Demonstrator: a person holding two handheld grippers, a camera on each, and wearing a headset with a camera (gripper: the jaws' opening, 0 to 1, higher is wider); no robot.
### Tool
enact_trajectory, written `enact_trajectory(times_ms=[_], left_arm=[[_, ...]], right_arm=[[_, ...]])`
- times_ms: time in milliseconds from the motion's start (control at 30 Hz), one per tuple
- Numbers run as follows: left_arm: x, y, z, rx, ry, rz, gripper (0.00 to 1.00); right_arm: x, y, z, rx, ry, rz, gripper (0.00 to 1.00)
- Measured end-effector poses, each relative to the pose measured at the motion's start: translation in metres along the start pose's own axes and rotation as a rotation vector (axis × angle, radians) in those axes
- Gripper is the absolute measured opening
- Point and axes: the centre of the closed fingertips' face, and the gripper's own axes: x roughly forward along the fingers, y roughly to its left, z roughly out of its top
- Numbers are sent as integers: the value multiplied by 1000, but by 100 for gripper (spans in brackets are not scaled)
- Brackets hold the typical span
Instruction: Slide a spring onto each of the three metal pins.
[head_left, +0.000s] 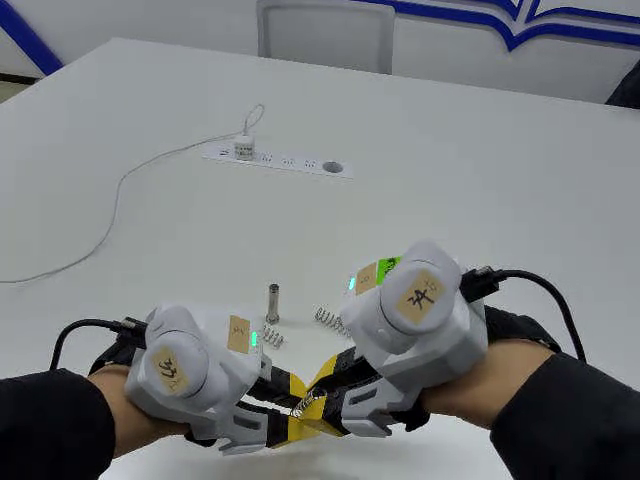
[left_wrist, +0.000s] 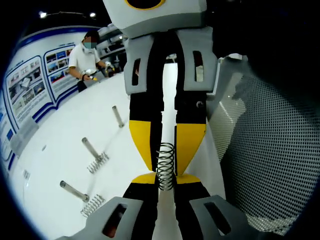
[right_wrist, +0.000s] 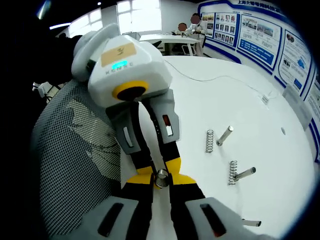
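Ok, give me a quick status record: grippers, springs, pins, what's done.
left gripper: jaws closed on one end of the held spring
right gripper: jaws closed on its other end
pins: three, all bare
loose springs: two, lying on the table, each beside a pin
progress: no spring on any pin yet
other: power strip at the far side of the table
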Motion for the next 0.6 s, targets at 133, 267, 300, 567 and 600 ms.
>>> enact_trajectory(times_ms=[133,267,300,567,600], left_arm=[[0,-1,0,-3,-3,-2,11],[0,1,1,-22,-12,1,12],[0,1,0,-24,-5,3,12],[-8,8,-13,-73,13,28,20],[-10,10,-16,-83,14,38,20]], right_arm=[[-1,-1,-1,2,6,-2,12],[-4,-2,-1,7,8,-11,12],[-5,-3,0,9,5,-13,12],[-25,-22,-7,41,7,-57,12],[-29,-26,-10,47,13,-65,12]])
